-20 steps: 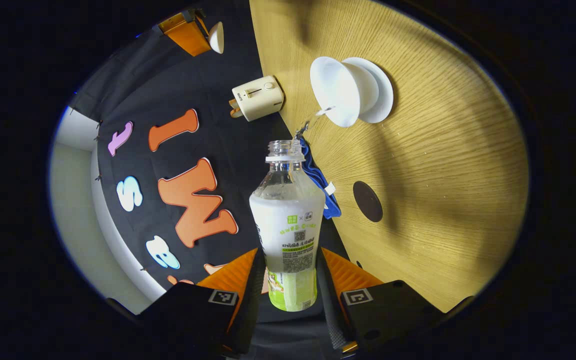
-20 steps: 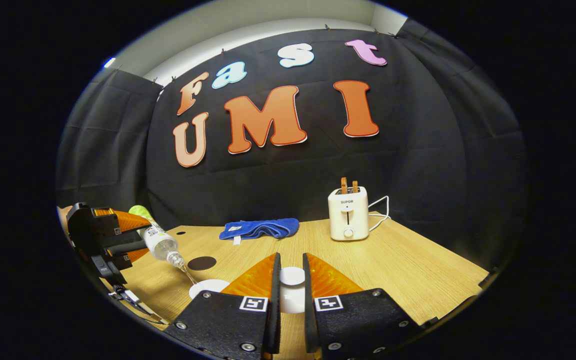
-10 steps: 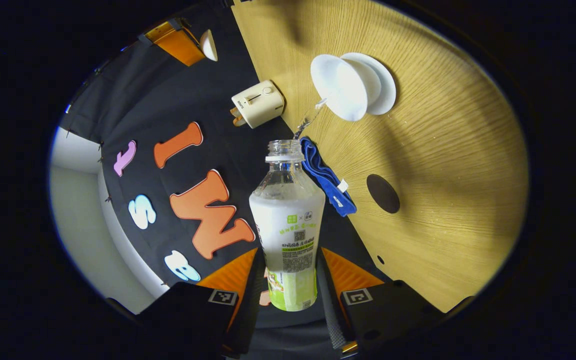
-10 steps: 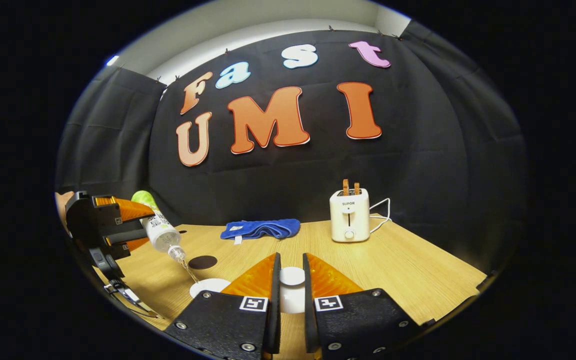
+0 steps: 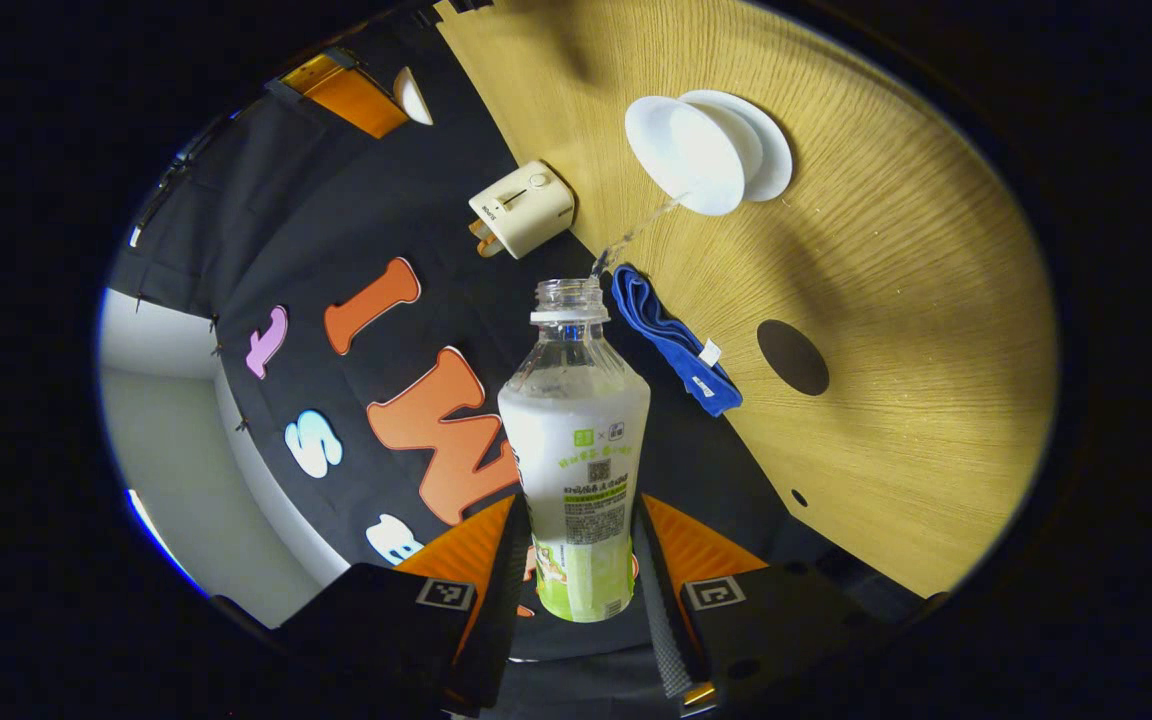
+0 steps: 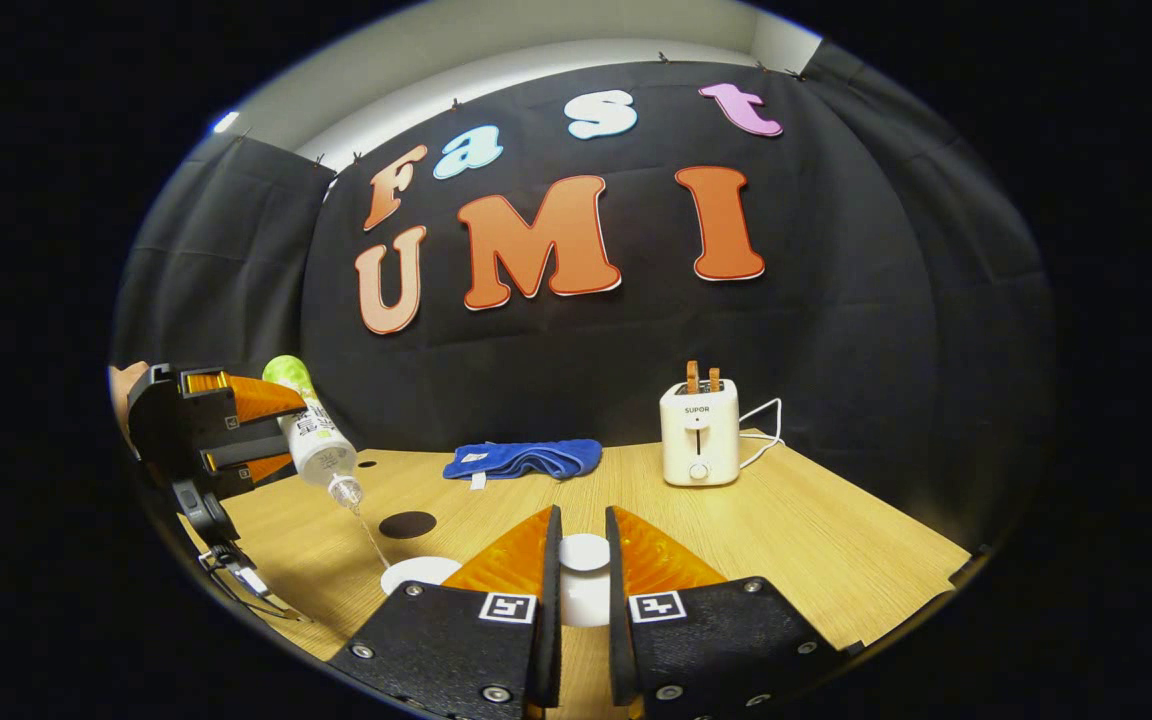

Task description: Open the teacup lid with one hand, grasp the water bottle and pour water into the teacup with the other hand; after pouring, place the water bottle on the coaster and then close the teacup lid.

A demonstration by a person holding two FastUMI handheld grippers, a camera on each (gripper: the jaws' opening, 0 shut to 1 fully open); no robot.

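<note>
Two grippers are at work over the wooden table (image 6: 836, 540). We have our left gripper (image 5: 576, 560) clamped on the lower body of the water bottle (image 5: 576, 450), both fingers pressing its sides; in the right gripper view the bottle (image 6: 314, 440) tilts mouth-down above the table's left side, and a thin stream of water (image 5: 636, 232) runs from its mouth to the white teacup (image 5: 686, 158) on its saucer (image 5: 771, 160). Our right gripper (image 6: 583, 570) is closed narrowly on the white teacup lid (image 6: 584, 552), held lifted just beside the saucer (image 6: 416, 573). We see the dark round coaster (image 6: 407, 523) bare between the saucer and the blue cloth (image 6: 524, 458), which lies along the table's far edge. Near that same edge stands a toaster (image 6: 699, 432).
</note>
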